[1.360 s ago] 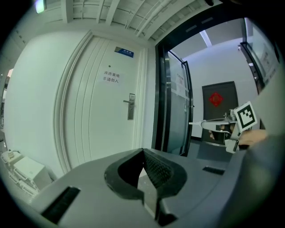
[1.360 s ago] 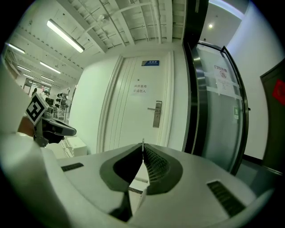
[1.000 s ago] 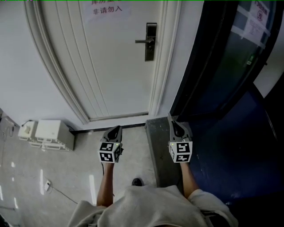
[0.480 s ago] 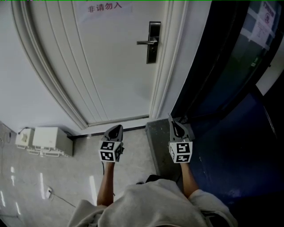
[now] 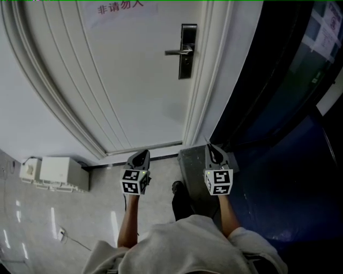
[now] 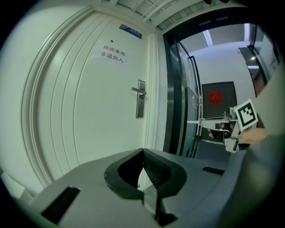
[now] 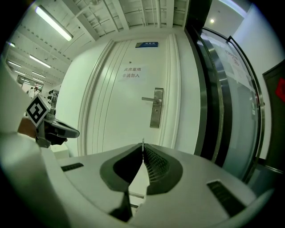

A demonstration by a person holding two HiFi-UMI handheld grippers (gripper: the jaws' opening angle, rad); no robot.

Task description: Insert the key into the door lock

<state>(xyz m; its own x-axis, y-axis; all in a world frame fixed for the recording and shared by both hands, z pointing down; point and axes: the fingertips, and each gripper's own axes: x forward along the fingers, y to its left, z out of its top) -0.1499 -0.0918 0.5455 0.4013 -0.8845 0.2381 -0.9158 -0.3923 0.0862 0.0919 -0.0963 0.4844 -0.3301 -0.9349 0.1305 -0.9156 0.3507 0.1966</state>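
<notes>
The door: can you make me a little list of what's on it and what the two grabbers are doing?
door: white, closed
handle: silver lever on a tall lock plate, at the door's right edge
sign: paper with red writing, high up
left gripper: fingers together, nothing between them
right gripper: fingers shut on a thin key, aimed at the door
key in lock: not yet

White wall; grey floor; white box at wall foot; dark glass partition right; ceiling strip lights.
</notes>
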